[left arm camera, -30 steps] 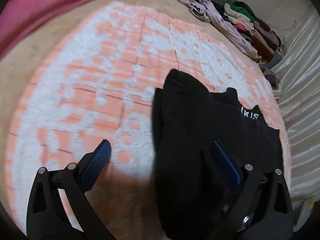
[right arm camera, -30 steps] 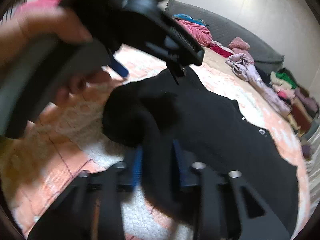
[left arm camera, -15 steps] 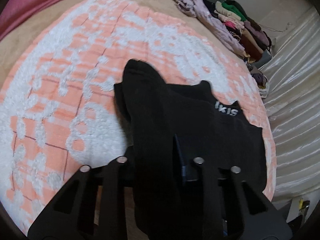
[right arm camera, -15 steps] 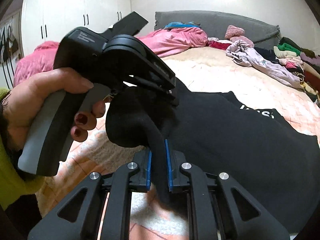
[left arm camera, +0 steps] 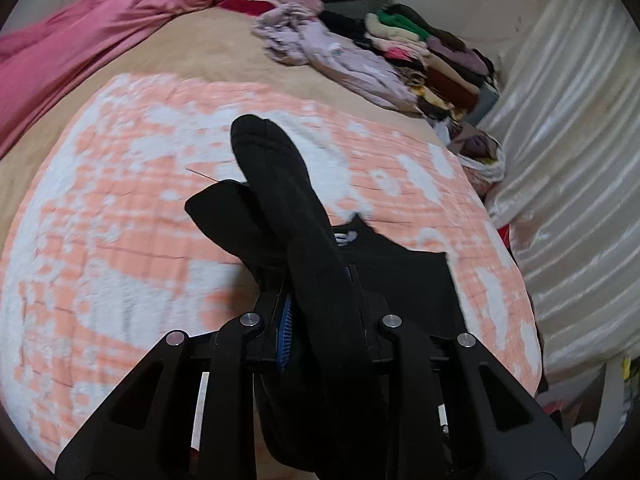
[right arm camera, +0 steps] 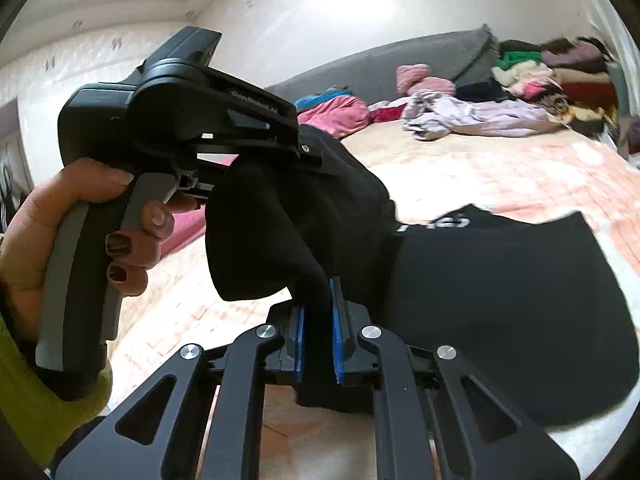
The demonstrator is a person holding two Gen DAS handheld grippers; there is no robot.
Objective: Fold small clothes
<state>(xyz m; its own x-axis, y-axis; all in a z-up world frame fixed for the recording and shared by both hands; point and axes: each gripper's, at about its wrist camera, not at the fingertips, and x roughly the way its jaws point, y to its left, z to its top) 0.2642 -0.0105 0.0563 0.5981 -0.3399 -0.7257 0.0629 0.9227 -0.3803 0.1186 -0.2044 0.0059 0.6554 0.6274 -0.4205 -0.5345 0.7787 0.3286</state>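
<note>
Bed with orange-and-white blanket (left arm camera: 120, 240). Black garment (right arm camera: 500, 300) half lifted off it, its bulk lying ahead and right of both tools. Left tool (left arm camera: 320, 312) and right tool (right arm camera: 318, 320) each pinch one sleeve, side by side, sleeves running forward.

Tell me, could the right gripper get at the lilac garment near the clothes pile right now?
Probably not: the right gripper is shut on the black garment, and the lilac garment lies far across the bed.
</note>
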